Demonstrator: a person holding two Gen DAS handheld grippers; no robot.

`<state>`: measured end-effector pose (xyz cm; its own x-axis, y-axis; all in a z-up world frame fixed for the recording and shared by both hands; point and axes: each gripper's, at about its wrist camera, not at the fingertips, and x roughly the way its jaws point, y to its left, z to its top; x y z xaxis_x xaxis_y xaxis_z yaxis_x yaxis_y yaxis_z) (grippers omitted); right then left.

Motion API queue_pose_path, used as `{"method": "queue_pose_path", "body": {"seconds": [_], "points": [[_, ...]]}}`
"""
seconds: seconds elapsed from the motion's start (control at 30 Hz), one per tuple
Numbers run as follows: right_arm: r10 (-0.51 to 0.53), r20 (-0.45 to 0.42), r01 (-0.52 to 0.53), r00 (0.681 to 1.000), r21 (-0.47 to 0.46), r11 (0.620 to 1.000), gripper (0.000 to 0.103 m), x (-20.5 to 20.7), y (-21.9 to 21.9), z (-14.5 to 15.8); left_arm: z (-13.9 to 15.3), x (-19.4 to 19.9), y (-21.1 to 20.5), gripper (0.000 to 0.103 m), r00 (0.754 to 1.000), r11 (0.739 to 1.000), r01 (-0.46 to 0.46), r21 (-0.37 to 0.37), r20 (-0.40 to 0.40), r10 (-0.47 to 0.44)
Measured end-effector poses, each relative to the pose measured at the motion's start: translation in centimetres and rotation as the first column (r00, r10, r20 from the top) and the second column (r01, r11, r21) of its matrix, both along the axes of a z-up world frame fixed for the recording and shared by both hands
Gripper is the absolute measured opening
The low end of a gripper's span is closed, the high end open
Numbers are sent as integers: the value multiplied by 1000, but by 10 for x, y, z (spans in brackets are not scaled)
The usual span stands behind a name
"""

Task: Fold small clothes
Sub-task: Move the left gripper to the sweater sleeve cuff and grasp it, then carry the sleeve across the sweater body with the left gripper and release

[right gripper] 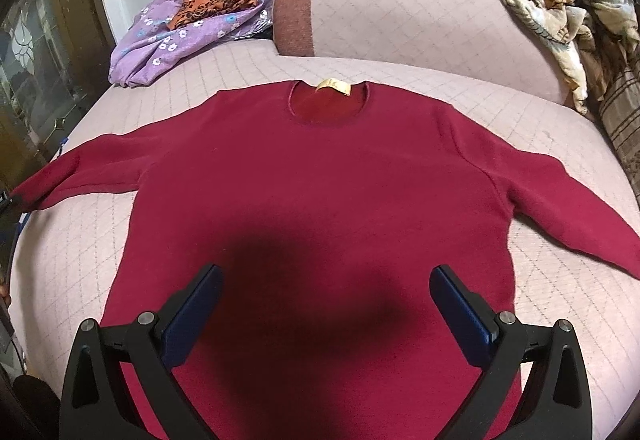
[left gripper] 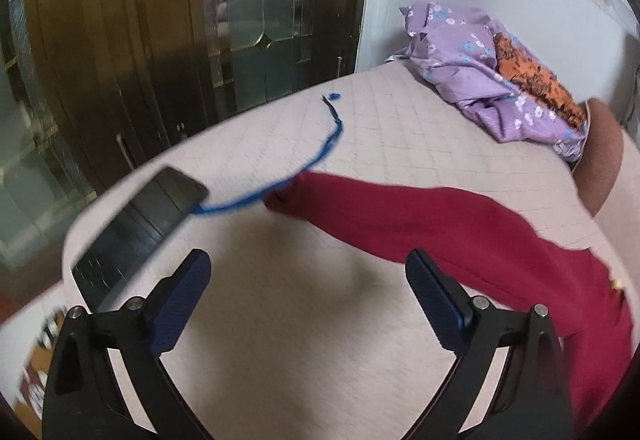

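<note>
A dark red long-sleeved sweater (right gripper: 320,175) lies flat on the pale quilted bed cover (right gripper: 72,264), neck with a yellow label (right gripper: 334,85) at the far side, both sleeves spread outward. My right gripper (right gripper: 326,276) is open and empty, hovering over the sweater's lower body. In the left wrist view the sweater's left sleeve (left gripper: 400,211) stretches across the bed. My left gripper (left gripper: 308,264) is open and empty above bare cover, just in front of that sleeve's cuff.
A black laptop (left gripper: 136,236) lies at the bed's left edge with a blue cord (left gripper: 304,167) running from it. A purple floral bundle with orange cloth (left gripper: 492,79) sits at the far corner. A bolster (right gripper: 400,11) and crumpled blanket (right gripper: 568,19) lie behind the sweater. A wooden glass-door cabinet (left gripper: 160,19) stands beside the bed.
</note>
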<state>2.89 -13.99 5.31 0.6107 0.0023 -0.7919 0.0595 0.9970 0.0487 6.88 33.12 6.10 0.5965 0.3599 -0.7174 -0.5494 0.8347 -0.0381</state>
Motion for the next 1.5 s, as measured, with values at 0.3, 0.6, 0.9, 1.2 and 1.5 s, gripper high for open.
{"method": "queue_pose_path", "body": {"seconds": [0.3,0.6,0.9,1.2,1.5], "points": [[18,-29,-17,999,28,999,103,11,7,-10,-11,43,21,96,980,972,198,124,-5,-198],[23,-18,-21,1000,64,998,103,13,9,-11,-12,55,14,9,950,950,307,62,-76,-302],[22,11,-23,1000,107,994,103,6,1,0,43,31,-54,8,881,880,474,-41,20,-474],[-55,31,52,998,114,992,103,-7,-36,10,93,19,-234,8,642,634,766,-103,153,-751],[-153,30,150,988,78,986,103,-23,-94,13,42,25,-399,8,464,429,875,-225,137,-875]]}}
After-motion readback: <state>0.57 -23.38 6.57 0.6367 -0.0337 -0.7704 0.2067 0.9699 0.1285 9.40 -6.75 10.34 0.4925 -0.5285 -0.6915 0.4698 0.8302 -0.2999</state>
